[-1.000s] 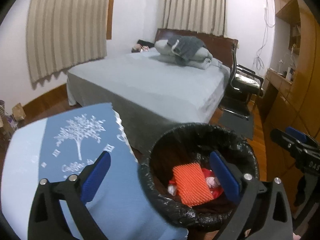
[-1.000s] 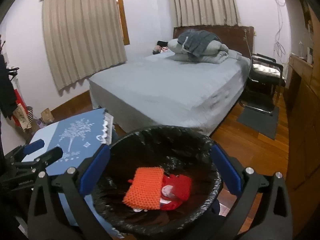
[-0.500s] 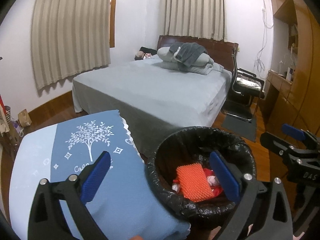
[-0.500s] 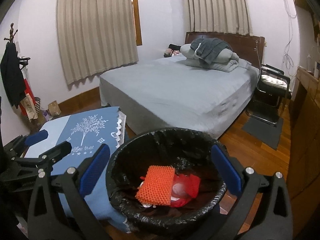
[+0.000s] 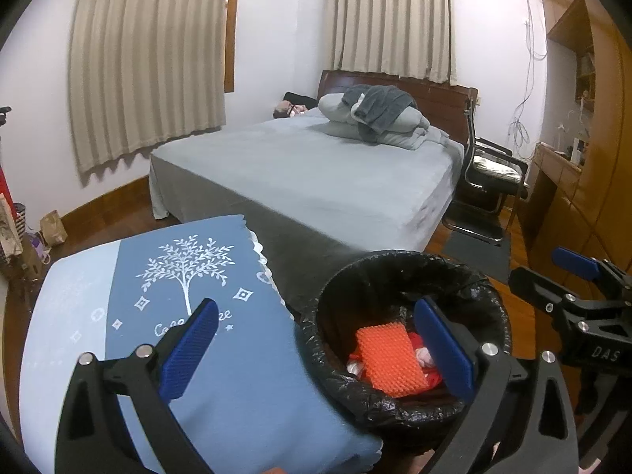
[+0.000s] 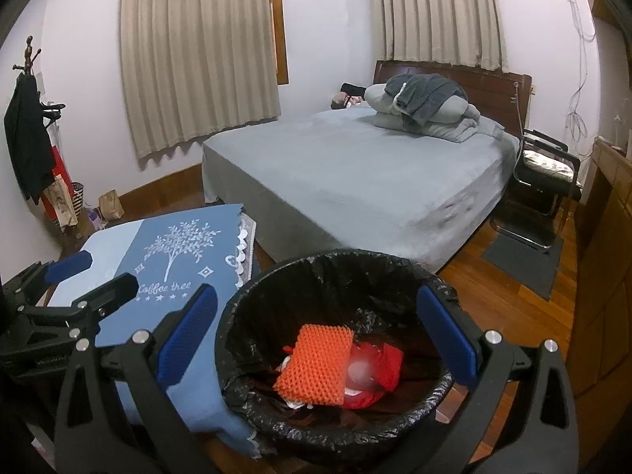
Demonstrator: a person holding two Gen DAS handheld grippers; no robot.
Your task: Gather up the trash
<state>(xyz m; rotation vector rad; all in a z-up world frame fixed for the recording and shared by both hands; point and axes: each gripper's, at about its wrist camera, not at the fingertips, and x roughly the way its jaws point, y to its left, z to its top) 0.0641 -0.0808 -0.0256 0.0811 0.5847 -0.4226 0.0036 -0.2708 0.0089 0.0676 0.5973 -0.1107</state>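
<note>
A bin lined with a black bag (image 5: 466, 276) (image 6: 276, 276) stands on the wooden floor beside a low table under a blue cloth (image 5: 118, 276) (image 6: 118, 245). Inside the bin lie an orange foam net (image 5: 389, 359) (image 6: 316, 363) and red wrappers (image 6: 379, 359). My left gripper (image 5: 316, 349) hangs open above the table's edge and the bin's rim, holding nothing. Open and empty as well, my right gripper (image 6: 316, 335) hovers over the bin. Each gripper shows at the side of the other's view: the right gripper (image 5: 568, 280), the left gripper (image 6: 91, 272).
A grey bed (image 6: 355, 173) with folded bedding fills the middle of the room. A black chair (image 6: 549, 173) and a dark mat (image 6: 525, 256) sit to its right, wooden cabinets (image 5: 584, 181) beyond. Paper bags (image 6: 110, 205) and a coat stand (image 6: 27, 126) line the left wall.
Both grippers have risen and drawn back from the bin, so more of the room shows. Both stay open. The trash in the bin has not moved.
</note>
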